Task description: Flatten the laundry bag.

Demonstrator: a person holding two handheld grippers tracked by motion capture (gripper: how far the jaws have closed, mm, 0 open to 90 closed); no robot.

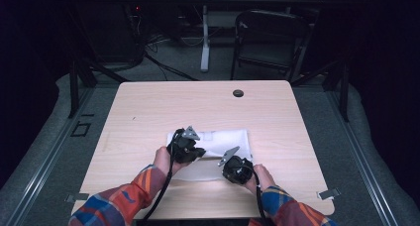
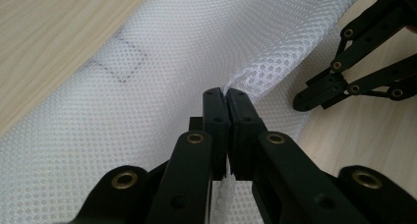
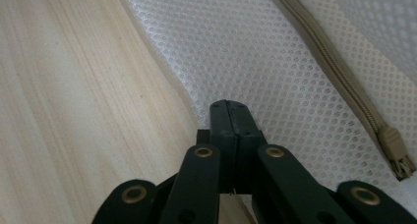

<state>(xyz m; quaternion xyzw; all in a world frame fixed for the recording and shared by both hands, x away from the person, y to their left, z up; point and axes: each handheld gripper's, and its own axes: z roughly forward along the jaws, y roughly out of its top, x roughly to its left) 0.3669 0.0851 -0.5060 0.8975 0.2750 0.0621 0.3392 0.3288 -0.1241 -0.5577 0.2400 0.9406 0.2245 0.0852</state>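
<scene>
A white mesh bag [image 1: 225, 139] lies flat on the near middle of the wooden table [image 1: 148, 107]. My left gripper [image 2: 227, 94] is shut on a raised fold of the mesh [image 2: 162, 86], and netting shows between its jaws. In the high view the left gripper [image 1: 187, 147] sits over the bag's left part. My right gripper [image 3: 230, 106] is shut at the bag's near edge, where the mesh [image 3: 255, 57] runs in under its tips. It rests at the bag's front right [image 1: 236, 169] and appears farther off [image 2: 302, 102]. A beige zipper [image 3: 334, 71] crosses the mesh.
A small black round cap [image 1: 238, 93] sits in the tabletop near the far edge. Beyond the table stand a dark folding chair [image 1: 270, 37] and a white table leg [image 1: 204, 42]. Bare wood surrounds the bag on all sides.
</scene>
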